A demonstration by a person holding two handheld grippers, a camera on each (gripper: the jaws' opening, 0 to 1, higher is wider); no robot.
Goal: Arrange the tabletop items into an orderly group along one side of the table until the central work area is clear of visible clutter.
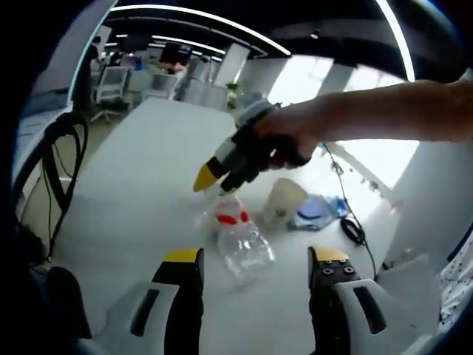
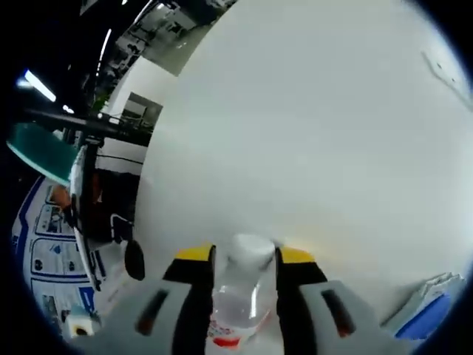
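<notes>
The right hand-held gripper (image 2: 244,260) is clamped on a clear bottle (image 1: 238,235) mid-counter (image 1: 148,170); the left hand-held gripper (image 1: 255,259) stands apart.

The left claw (image 1: 255,268) had 2 black jaws capped with yellow tips, set in pale grey housings with dark slots. The right claw (image 2: 244,264) matched it: yellow-tipped black jaws, grey body. The person's forearm (image 1: 399,111) was unsleeved.
</notes>
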